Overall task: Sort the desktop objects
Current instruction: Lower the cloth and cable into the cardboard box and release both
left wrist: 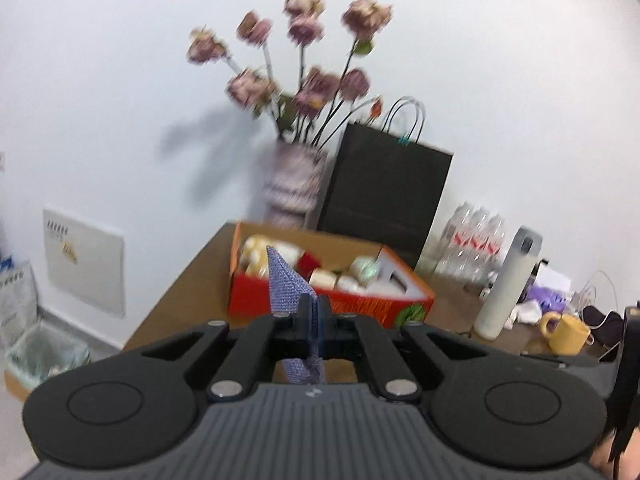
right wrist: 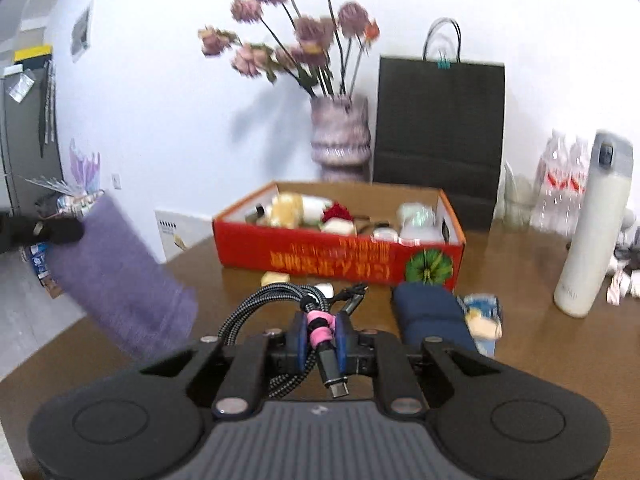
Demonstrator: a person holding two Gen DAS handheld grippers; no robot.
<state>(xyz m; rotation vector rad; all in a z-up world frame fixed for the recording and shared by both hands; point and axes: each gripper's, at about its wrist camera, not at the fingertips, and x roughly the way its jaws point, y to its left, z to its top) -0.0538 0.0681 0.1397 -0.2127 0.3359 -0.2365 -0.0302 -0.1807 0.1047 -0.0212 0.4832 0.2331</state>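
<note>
My left gripper (left wrist: 314,316) is shut on a purple cloth (left wrist: 288,280), held up in the air in front of the red cardboard box (left wrist: 320,306). In the right wrist view the same cloth (right wrist: 116,268) hangs at the left, above the table edge. My right gripper (right wrist: 322,332) is shut on a coiled braided cable (right wrist: 276,300) bound with a pink strap (right wrist: 320,330), its USB plug pointing back at the camera. The red box (right wrist: 340,254) lies just beyond it, open and filled with several small items.
A vase of dried flowers (right wrist: 340,136) and a black paper bag (right wrist: 440,128) stand behind the box. A white thermos (right wrist: 592,224), water bottles (right wrist: 560,188) and a yellow mug (left wrist: 568,332) are at the right. A dark blue pouch (right wrist: 432,316) and small items lie on the brown table (right wrist: 540,344).
</note>
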